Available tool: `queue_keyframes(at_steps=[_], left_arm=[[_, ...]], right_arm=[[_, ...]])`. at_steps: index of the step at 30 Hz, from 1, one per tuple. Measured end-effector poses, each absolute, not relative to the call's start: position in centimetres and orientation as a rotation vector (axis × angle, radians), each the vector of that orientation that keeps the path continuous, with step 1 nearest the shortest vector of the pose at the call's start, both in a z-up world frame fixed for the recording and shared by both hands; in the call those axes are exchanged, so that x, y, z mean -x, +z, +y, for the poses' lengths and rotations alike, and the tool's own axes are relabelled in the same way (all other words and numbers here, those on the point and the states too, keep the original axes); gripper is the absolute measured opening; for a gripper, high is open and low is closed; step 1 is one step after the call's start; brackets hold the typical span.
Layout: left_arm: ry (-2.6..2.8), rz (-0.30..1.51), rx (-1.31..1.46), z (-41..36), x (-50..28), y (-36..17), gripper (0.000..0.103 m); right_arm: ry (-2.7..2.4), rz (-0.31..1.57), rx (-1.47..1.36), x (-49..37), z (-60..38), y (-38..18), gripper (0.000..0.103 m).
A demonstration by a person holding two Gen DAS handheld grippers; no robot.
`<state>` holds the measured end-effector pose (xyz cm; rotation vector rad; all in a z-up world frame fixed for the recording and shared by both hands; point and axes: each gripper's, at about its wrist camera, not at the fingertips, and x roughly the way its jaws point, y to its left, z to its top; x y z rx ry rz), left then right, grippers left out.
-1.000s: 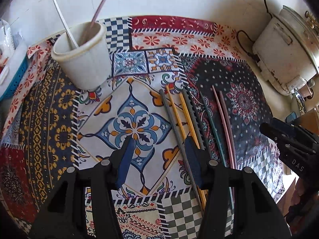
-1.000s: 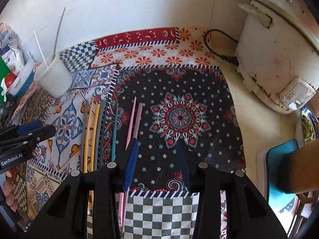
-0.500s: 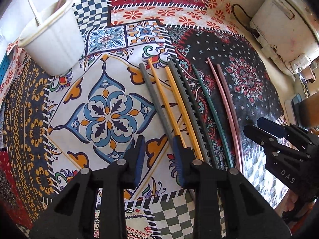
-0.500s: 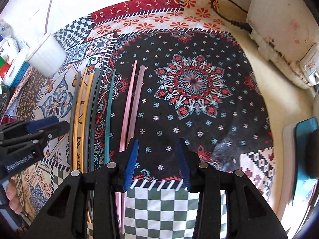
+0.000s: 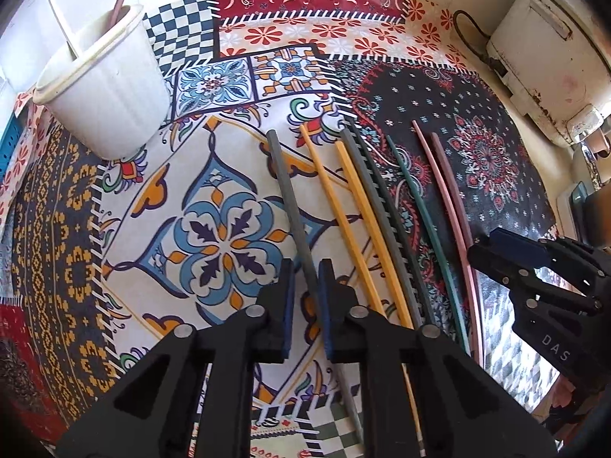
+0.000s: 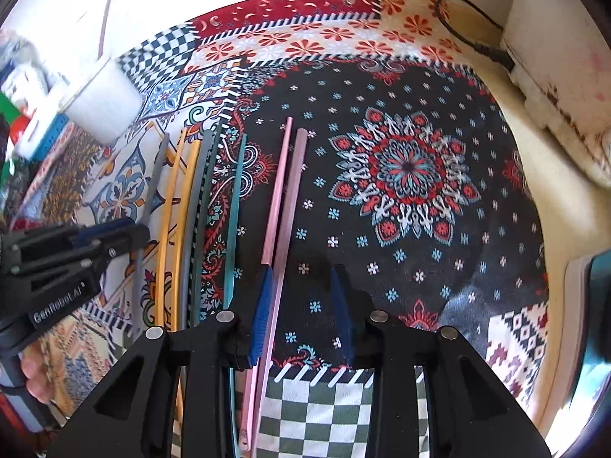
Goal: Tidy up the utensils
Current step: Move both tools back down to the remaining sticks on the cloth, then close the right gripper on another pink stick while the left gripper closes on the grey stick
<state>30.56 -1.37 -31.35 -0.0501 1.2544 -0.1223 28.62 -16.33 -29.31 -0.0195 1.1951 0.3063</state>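
Several chopsticks lie side by side on the patterned cloth [image 5: 214, 236]. A grey one [image 5: 290, 198] is furthest left, then two yellow ones [image 5: 332, 191], two dark ones [image 5: 378, 198], a teal one [image 5: 420, 206] and two pink ones [image 6: 284, 191]. My left gripper [image 5: 305, 297] points down over the grey chopstick. Its jaws are closing, and the stick runs between them with a gap still showing. My right gripper [image 6: 301, 297] is closing too. The darker pink chopstick [image 6: 294, 198] passes between its jaws, beside the left pad. A white cup [image 5: 103, 95] at the back left holds two sticks.
A white appliance [image 5: 546, 49] with a black cable [image 6: 469, 34] stands at the back right. A blue basket [image 5: 7, 141] sits behind the cup at the left. A teal object [image 6: 595, 305] lies at the right edge. A person's fingers [image 6: 34, 370] hold the left gripper.
Both grippers have come down closer to the chopsticks. The left jaws have narrowed a lot around the grey chopstick. The right jaws have narrowed a little over the pink pair.
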Motion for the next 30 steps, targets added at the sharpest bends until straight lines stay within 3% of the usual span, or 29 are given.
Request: queue_keyframes(at_steps=[4, 9, 23, 30], left_arm=[[-0.110, 1.262, 0.067, -0.5, -30.8, -31.4, 0.008], [-0.134, 1.294, 0.101, 0.2, -31.5, -31.4, 0.008], [-0.111, 1.269, -0.085, -2.6, -34.3, -31.5, 0.006], [-0.112, 1.284, -0.065, -2.6, -35.1, -31.6, 0.004]], right_arm=[[0.320, 1.181, 0.025, -28.8, -16.0, -29.3, 0.026], [0.304, 1.170, 0.105, -29.7, -15.5, -29.2, 0.013], [0.248, 1.112, 0.084, -30.8, -14.1, -29.5, 0.007], [0.278, 1.171, -0.048, -31.6, -15.6, -29.3, 0.006]])
